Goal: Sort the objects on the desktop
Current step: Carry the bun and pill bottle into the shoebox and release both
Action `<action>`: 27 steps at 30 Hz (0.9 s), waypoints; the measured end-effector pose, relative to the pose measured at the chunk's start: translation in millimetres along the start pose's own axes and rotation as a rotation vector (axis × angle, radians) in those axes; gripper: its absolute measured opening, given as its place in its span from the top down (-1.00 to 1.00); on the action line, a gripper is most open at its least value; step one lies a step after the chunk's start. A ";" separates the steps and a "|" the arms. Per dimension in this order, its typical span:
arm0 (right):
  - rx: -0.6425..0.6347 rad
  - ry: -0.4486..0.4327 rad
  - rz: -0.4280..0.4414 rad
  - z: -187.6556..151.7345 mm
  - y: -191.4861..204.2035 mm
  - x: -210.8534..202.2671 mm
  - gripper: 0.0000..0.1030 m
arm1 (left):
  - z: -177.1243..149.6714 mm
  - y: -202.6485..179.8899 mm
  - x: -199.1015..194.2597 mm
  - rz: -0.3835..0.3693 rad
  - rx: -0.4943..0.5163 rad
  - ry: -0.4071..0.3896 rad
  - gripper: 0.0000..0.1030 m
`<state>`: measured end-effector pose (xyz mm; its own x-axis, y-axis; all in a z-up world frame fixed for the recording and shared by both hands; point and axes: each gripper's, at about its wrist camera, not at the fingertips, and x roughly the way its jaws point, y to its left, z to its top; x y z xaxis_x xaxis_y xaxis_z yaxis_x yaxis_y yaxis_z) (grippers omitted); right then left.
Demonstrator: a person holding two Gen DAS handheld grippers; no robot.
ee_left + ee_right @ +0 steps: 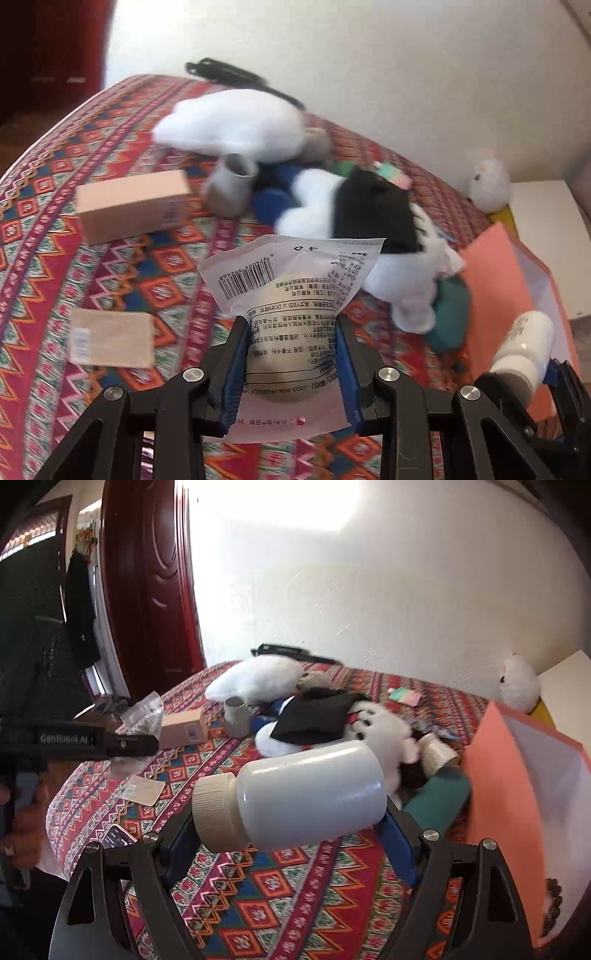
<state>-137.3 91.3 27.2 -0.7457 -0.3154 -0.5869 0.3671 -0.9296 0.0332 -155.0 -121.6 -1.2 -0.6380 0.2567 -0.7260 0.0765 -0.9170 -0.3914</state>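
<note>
My left gripper (291, 325) is shut on a clear plastic packet (291, 280) with a barcode and a round beige sponge inside, held above the patterned tablecloth (55, 155). My right gripper (291, 816) is shut on a white plastic bottle (310, 794) with a beige ribbed cap, held sideways above the cloth (280, 882). That bottle also shows at the right edge of the left wrist view (524, 343). The left gripper and its packet (144, 712) show at the left of the right wrist view.
On the table lie a tan box (129, 206), a flat beige packet (110, 338), a grey cup (232, 181), white plush toys (229, 125), a black cloth (373, 210) and a teal item (448, 314). A pink open box (517, 794) stands at the right. A phone (116, 836) lies near the front edge.
</note>
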 end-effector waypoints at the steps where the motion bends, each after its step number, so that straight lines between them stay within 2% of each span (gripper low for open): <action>1: 0.001 -0.007 -0.012 -1.1 -4.3 -6.6 -0.67 | -3.6 -10.0 -1.2 -0.022 0.009 0.002 0.30; 8: 0.055 -0.054 -0.123 -17.5 -52.1 -59.7 -0.67 | -28.8 -78.2 2.8 -0.115 0.090 0.019 0.30; 17: 0.207 -0.125 -0.275 -43.3 -137.7 -130.7 -0.67 | -70.9 -193.9 20.6 -0.277 0.216 0.107 0.30; 22: 0.293 -0.147 -0.363 -55.5 -186.6 -155.4 -0.67 | -85.1 -258.0 28.6 -0.312 0.326 0.143 0.30; 27: 0.368 -0.170 -0.418 -67.5 -227.7 -171.2 -0.67 | -90.4 -305.9 38.3 -0.324 0.400 0.162 0.29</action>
<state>-55.7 369.9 65.5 -0.8759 0.0950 -0.4731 -0.1725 -0.9773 0.1231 -133.6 196.4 39.6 -0.4514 0.5610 -0.6940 -0.4228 -0.8193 -0.3872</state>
